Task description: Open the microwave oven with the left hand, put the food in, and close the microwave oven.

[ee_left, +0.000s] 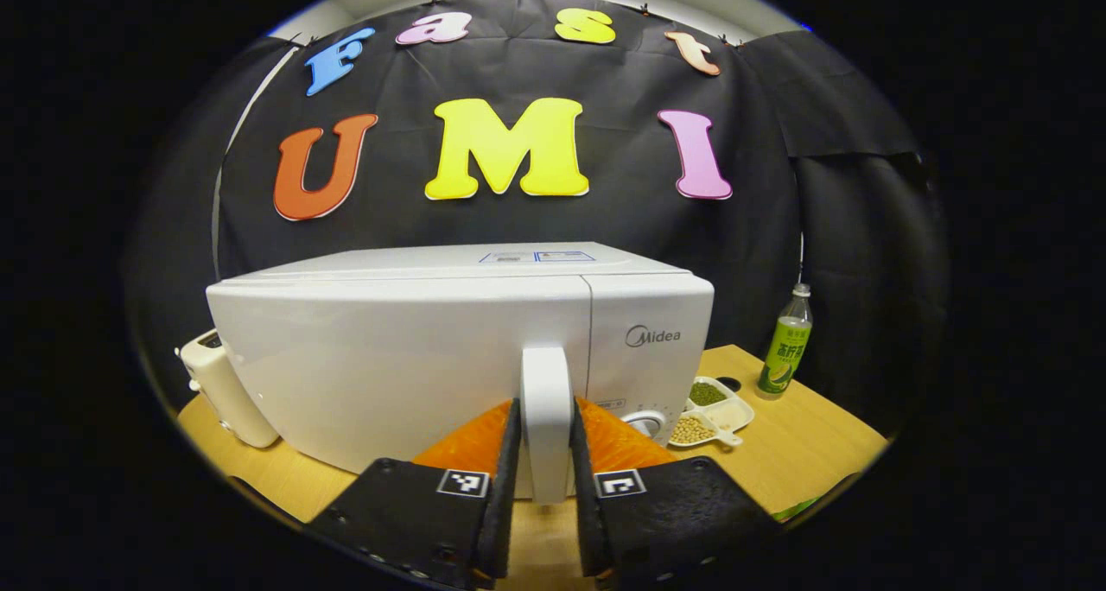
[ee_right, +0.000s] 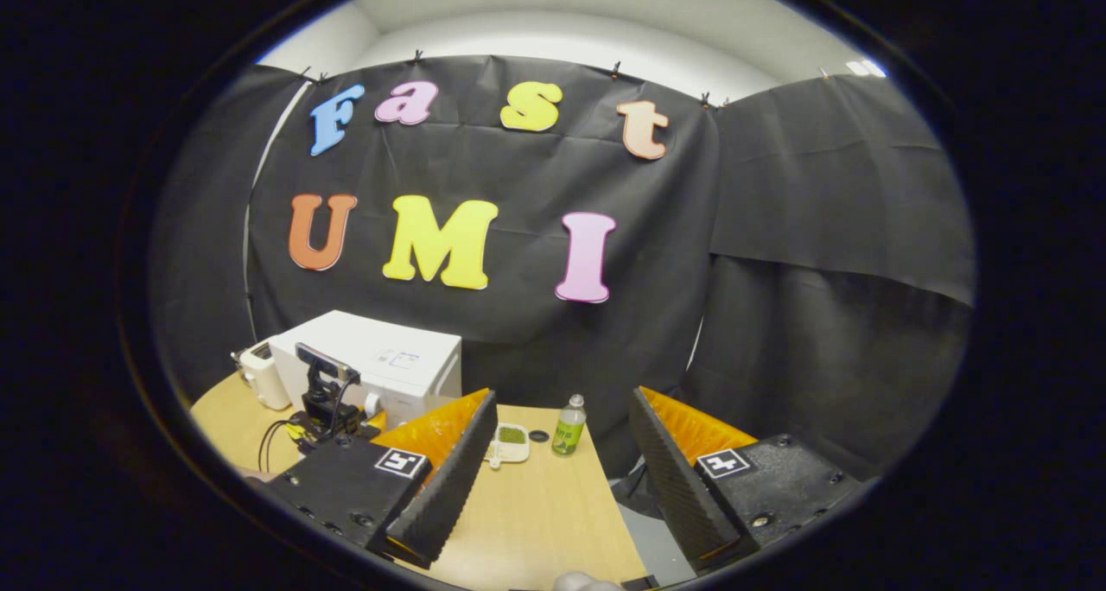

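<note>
The microwave oven is showing a smooth, glossy white shell, plastic-looking on its handle. The counter is looking like pale matt wood. The bottle is appearing as clear shiny plastic. The booth wall is hanging as matt cloth, and ridged pads are looking rough, perhaps rubber.

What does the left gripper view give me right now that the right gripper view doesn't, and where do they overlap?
Left gripper view: the left gripper has its two fingers closed on the microwave's upright door handle, and the door looks shut. The dial sits low on the control panel.

Right gripper view: the right gripper is open and holds nothing, hanging over the table's near edge. Farther off, the other gripper's back with its cables is at the microwave's front.

Both: the microwave, the toaster, the divided dish of beans and the green-labelled bottle.
</note>
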The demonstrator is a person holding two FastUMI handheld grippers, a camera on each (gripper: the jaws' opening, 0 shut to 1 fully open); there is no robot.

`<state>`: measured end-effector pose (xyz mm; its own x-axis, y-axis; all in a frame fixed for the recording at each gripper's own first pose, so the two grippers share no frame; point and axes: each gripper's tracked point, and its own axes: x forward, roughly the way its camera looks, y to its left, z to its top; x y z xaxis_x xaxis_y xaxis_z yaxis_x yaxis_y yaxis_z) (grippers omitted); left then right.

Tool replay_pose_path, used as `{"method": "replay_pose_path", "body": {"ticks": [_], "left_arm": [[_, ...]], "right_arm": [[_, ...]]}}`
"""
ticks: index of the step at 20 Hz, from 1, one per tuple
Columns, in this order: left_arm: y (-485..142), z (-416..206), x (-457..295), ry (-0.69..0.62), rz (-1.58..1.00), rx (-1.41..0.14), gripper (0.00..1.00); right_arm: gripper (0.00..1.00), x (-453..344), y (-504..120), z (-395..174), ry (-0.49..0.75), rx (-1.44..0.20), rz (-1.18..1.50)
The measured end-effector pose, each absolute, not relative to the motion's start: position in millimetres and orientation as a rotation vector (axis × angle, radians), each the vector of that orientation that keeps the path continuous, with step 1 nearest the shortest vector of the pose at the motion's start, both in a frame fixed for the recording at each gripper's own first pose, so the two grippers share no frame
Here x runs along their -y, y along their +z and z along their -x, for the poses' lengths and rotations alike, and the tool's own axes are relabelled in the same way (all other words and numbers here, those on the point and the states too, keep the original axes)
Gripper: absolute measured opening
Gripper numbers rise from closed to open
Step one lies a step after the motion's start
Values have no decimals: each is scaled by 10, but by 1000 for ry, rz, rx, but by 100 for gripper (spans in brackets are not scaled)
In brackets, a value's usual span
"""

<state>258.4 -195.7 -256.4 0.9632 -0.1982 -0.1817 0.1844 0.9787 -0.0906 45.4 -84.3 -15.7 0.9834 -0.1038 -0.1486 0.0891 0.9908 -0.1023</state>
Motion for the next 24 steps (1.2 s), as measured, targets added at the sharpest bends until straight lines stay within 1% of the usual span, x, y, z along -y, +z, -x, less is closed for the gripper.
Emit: {"method": "replay_pose_path", "body": {"ticks": [1, 2, 3, 4, 5, 6, 7, 8, 9, 10, 12, 13, 17, 18, 19, 20, 21, 23, 24], "left_arm": [[-2578, -2612, 1974, -194, 76, -196, 24], [-2574, -2604, 1975, -197, 78, -194, 21], [-2571, -2617, 1971, -197, 80, -196, 17], [-2561, -2600, 1968, -198, 82, -197, 12], [-2573, -2609, 1966, -201, 86, -198, 11], [-2569, -2606, 1965, -210, 88, -203, 6], [-2568, -2598, 1979, -218, 92, -209, 6], [-2566, -2569, 1963, -224, 87, -214, 2], [-2583, -2494, 1940, -225, 96, -231, 2], [-2602, -2400, 1930, -232, 96, -222, 2], [-2568, -2155, 1840, -251, 71, -192, 2], [-2572, -2046, 1809, -267, 74, -194, 2], [-2599, -1632, 1603, -295, 53, -225, 2], [-2607, -1555, 1546, -292, 52, -227, 4], [-2622, -1478, 1491, -287, 53, -236, 5], [-2624, -1401, 1432, -283, 53, -239, 5], [-2629, -1327, 1374, -279, 56, -247, 8], [-2629, -1217, 1298, -269, 32, -247, 14], [-2612, -1174, 1212, -250, 17, -237, 17]], "right_arm": [[99, 832, -143, -452, -89, -152, 102], [92, 816, -135, -452, -84, -153, 108], [99, 794, -122, -448, -75, -153, 111], [99, 770, -118, -447, -64, -154, 117], [99, 747, -108, -445, -53, -153, 124], [94, 703, -103, -478, -45, -151, 128], [96, 687, -80, -478, -38, -143, 128], [97, 677, -63, -468, -33, -138, 126], [100, 671, -65, -466, -27, -137, 126], [96, 651, -65, -466, -23, -131, 122], [97, 596, -68, -461, -6, -126, 109], [100, 563, -66, -468, 1, -122, 107], [100, 380, -107, -447, 45, -122, 78], [96, 333, -148, -432, 56, -126, 74], [100, 288, -159, -410, 66, -129, 70], [100, 238, -177, -379, 76, -132, 67], [97, 199, -171, -336, 84, -130, 66], [97, 139, -159, -261, 96, -123, 73], [100, 115, -157, -218, 99, -121, 76]]}}
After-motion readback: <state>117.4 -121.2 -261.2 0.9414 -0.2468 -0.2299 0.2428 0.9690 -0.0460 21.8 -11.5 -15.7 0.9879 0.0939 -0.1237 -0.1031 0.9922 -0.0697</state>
